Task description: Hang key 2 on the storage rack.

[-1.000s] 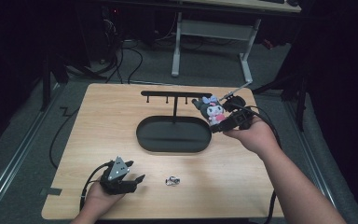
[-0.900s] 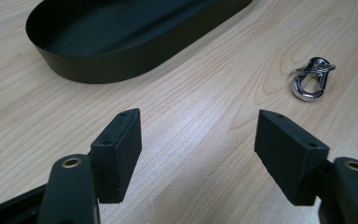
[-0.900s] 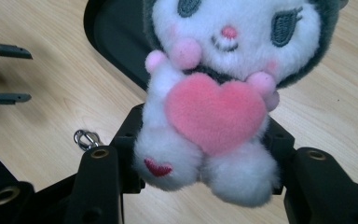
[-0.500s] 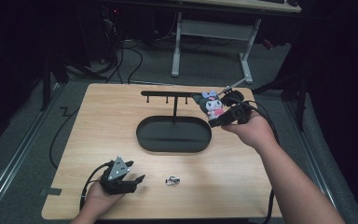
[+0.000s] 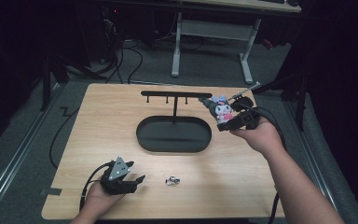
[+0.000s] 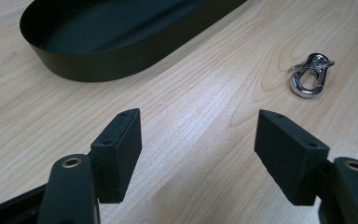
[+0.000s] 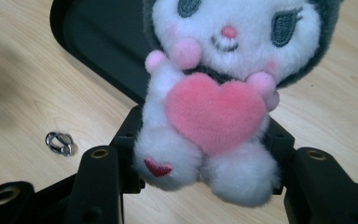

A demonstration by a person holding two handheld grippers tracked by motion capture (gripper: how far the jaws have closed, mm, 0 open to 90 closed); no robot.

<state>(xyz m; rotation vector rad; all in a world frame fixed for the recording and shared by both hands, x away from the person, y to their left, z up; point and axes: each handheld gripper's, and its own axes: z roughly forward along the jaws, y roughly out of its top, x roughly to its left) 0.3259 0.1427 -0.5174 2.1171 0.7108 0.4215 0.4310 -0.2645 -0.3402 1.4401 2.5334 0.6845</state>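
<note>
A small plush toy (image 5: 223, 111) with a white face, dark hood and pink heart (image 7: 214, 112) is held in my right gripper (image 5: 227, 120), whose jaws press on its lower body from both sides. It hangs above the table just right of the black stand (image 5: 175, 95), near the end of its bar. A black oval tray (image 5: 173, 135) forms the stand's base. My left gripper (image 5: 137, 179) rests at the table's front left, open, nothing between its pads (image 6: 121, 149). A silver clasp (image 5: 171, 180) lies on the wood to its right, also seen as the clasp (image 6: 310, 77) ahead.
The wooden table (image 5: 98, 121) has bare wood around the tray. A black cable (image 5: 60, 135) runs off its left edge. A white-legged desk frame (image 5: 214, 37) stands beyond on the grey floor.
My right gripper has shifted slightly, carrying the plush a little right and lower beside the stand's bar. The left gripper has stayed put.
</note>
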